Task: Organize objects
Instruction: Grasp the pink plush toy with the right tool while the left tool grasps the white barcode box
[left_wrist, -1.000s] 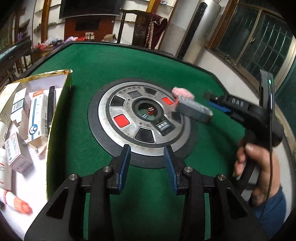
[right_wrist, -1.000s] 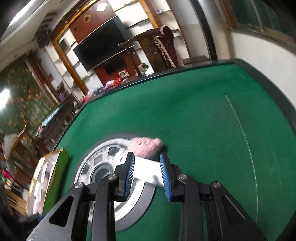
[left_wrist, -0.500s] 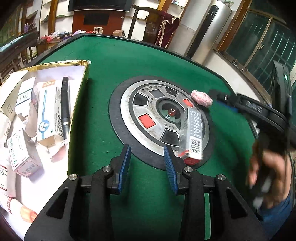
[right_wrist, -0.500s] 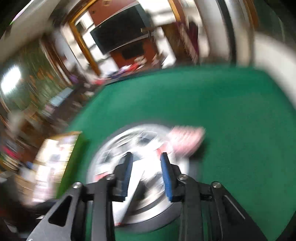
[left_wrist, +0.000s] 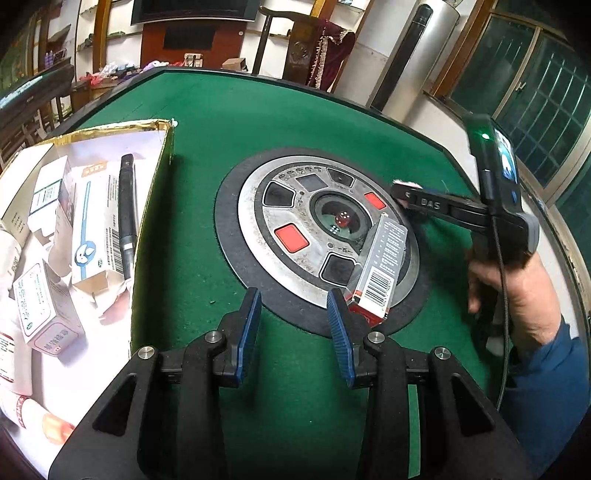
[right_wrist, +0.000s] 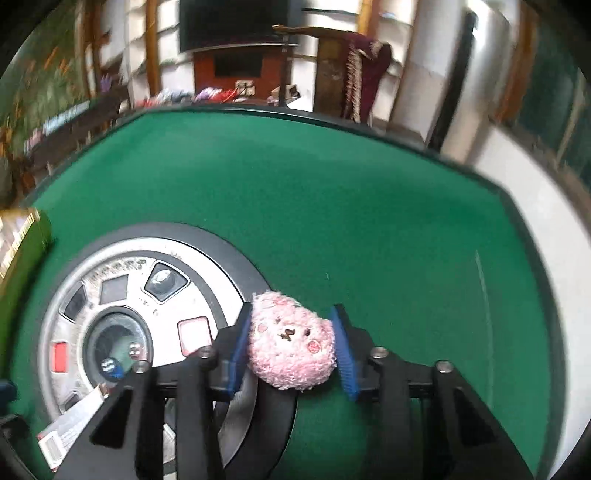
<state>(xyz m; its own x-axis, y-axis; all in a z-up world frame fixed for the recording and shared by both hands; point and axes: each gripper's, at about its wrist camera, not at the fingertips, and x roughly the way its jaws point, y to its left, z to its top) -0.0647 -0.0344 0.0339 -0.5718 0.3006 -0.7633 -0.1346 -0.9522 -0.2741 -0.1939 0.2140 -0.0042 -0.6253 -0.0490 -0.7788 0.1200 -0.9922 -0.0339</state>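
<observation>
My right gripper (right_wrist: 291, 350) straddles the pink plush toy (right_wrist: 291, 341) at the dial's right edge – jaws closing, not clearly pressing. My left gripper (left_wrist: 293, 328) is spread over bare green bench (left_wrist: 221, 110) (nothing between). The barcoded box (left_wrist: 380, 273) lies on the dial (left_wrist: 321, 229) – cardboard tray (left_wrist: 162, 147) left.

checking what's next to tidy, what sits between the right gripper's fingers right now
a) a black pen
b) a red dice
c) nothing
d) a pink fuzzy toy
d: in the right wrist view the pink fuzzy toy lies on the green table between the two fingers of the right gripper, whose jaws are closing around it.
</observation>
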